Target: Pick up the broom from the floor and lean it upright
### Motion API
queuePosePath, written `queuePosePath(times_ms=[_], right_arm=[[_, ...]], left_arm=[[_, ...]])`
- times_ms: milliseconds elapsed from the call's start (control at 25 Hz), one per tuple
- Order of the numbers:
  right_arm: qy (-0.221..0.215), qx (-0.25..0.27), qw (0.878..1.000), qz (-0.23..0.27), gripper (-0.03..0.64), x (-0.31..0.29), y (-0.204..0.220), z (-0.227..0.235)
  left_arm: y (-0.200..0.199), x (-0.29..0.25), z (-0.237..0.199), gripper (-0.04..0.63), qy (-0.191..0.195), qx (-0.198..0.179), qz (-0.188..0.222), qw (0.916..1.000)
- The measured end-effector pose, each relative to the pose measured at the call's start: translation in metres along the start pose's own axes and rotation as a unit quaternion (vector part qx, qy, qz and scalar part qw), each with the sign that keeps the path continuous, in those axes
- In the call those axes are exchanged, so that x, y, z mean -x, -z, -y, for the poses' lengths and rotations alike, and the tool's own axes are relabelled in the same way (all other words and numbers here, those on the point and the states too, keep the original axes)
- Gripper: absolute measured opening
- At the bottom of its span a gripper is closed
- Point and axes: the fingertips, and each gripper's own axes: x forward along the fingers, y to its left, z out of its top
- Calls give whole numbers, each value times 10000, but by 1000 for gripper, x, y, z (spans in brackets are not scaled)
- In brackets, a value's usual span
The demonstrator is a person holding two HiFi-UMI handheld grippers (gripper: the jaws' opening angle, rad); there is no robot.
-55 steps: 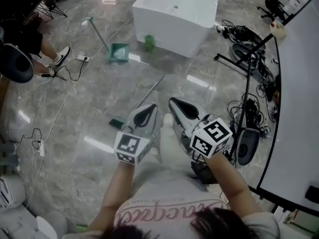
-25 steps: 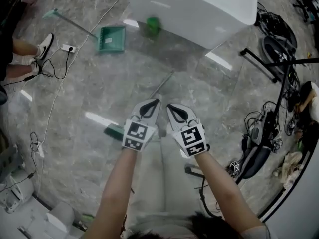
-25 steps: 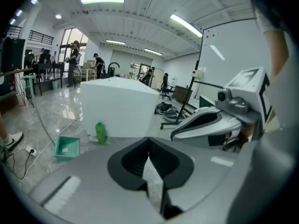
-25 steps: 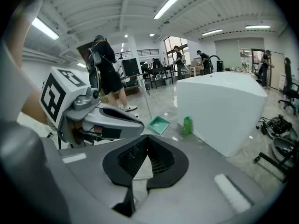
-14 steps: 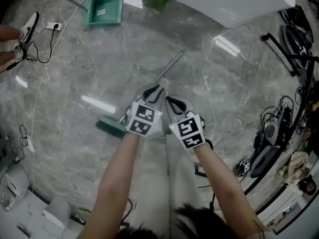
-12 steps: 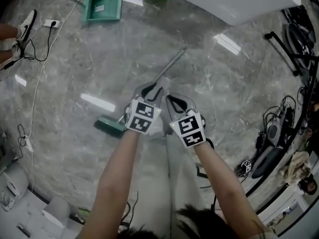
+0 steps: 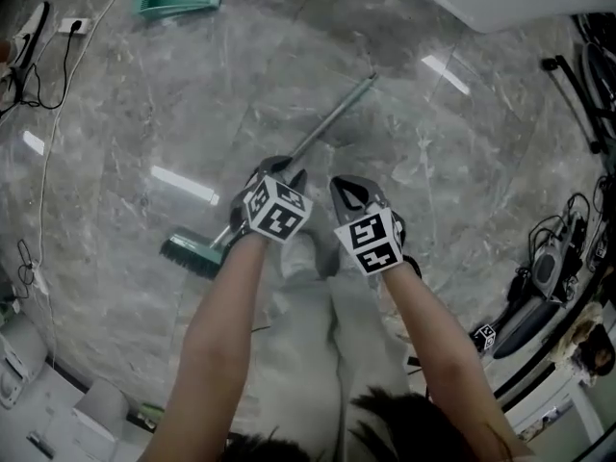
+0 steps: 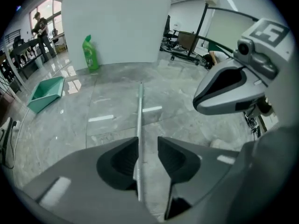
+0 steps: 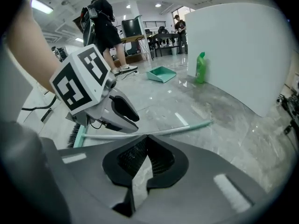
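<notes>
Left gripper view: straddles the broom (image 8: 139, 115), flat on the floor (image 8: 187, 101) with handle running straight ahead, between opening jaws of the left gripper (image 8: 148, 146); holds the right gripper (image 9: 147, 139) just beside, jaws shut, empty.

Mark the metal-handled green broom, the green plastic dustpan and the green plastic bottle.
Metal-handled green broom (image 7: 332, 120): head view, mid-handle.
Green plastic dustpan (image 8: 46, 93): left gripper view, its pan.
Green plastic bottle (image 8: 90, 55): left gripper view, its body.
</notes>
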Motion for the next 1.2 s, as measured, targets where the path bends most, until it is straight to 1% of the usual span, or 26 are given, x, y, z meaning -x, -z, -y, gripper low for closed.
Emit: queuePosePath(times_ms=[160, 280, 440, 560, 640, 720, 840, 1000, 1200], right_arm=[[-195, 291, 9992, -182, 2, -31, 7, 0], [-246, 368, 9987, -240, 2, -49, 8, 4], [-188, 364, 9988, -264, 2, -61, 9, 14], [-140, 253, 9991, -320, 2, -66, 14, 21], [-133, 290, 9987, -386, 2, -68, 18, 24], [-130, 388, 9983, -427, 2, -70, 19, 28], [-100, 450, 9981, -417, 2, -72, 19, 35], [-24, 347, 9986, -403, 2, -69, 17, 40], [-33, 378, 9988, -319, 2, -52, 3, 39]], left_arm=[[14, -31, -9, 124, -18, -51, -280, 9996], [22, -49, -14, 124, -22, -65, -438, 9990], [25, -66, -14, 123, 63, 69, -506, 9987], [28, -75, -17, 113, -42, -60, -602, 9982], [29, -80, -18, 90, -65, -118, -657, 9977], [29, -82, -17, 89, -42, -145, -692, 9975], [28, -83, -18, 84, -16, -130, -671, 9977], [28, -79, -17, 81, 117, -2, -644, 9979], [13, -54, -20, 80, 79, 50, -364, 9993]])
